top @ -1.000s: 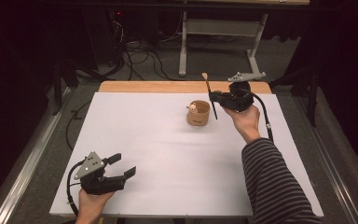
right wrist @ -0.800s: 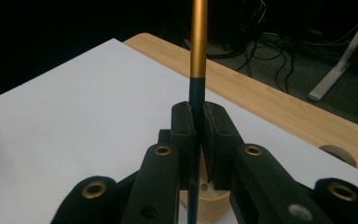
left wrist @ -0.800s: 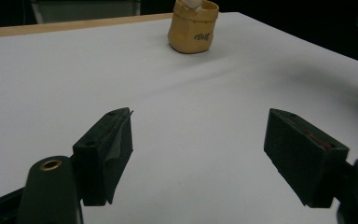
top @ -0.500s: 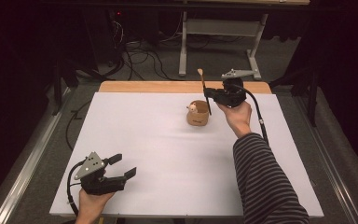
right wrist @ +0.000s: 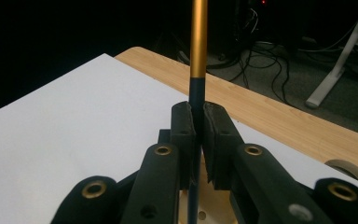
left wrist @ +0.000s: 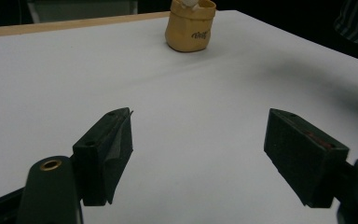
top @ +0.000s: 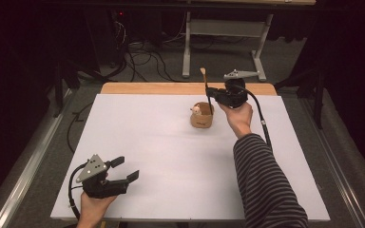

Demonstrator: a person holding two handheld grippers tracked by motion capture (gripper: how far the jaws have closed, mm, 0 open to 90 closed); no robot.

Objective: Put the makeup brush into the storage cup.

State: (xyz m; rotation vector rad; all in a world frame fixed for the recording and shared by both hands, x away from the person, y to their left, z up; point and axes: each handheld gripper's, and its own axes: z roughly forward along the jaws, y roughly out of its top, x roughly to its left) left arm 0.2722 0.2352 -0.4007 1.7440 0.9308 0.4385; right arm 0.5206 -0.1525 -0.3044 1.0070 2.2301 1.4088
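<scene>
A small tan pot [top: 202, 116] with something white inside stands on the white table top [top: 161, 142] at the back, right of centre. My right gripper [top: 210, 91] is shut on a thin stick [top: 204, 78], gold above and black below, held nearly upright over the pot. The stick's lower end reaches the pot's mouth. In the right gripper view the jaws [right wrist: 198, 112] clamp the black part of the stick [right wrist: 198, 37]. My left gripper [top: 126, 168] rests open near the front left edge, nothing between its fingers [left wrist: 116, 140]. The pot [left wrist: 189, 28] stands far ahead of it.
A wooden strip [top: 171, 88] runs along the table's far edge, with a round opening [right wrist: 349, 170] in it. Cables and a white stand leg [top: 261, 57] lie on the floor beyond. A striped sleeve [top: 266, 185] crosses the right side of the table.
My right gripper has carried the stick a little left and towards the back, bringing its lower end over the pot. The left gripper has stayed put.
</scene>
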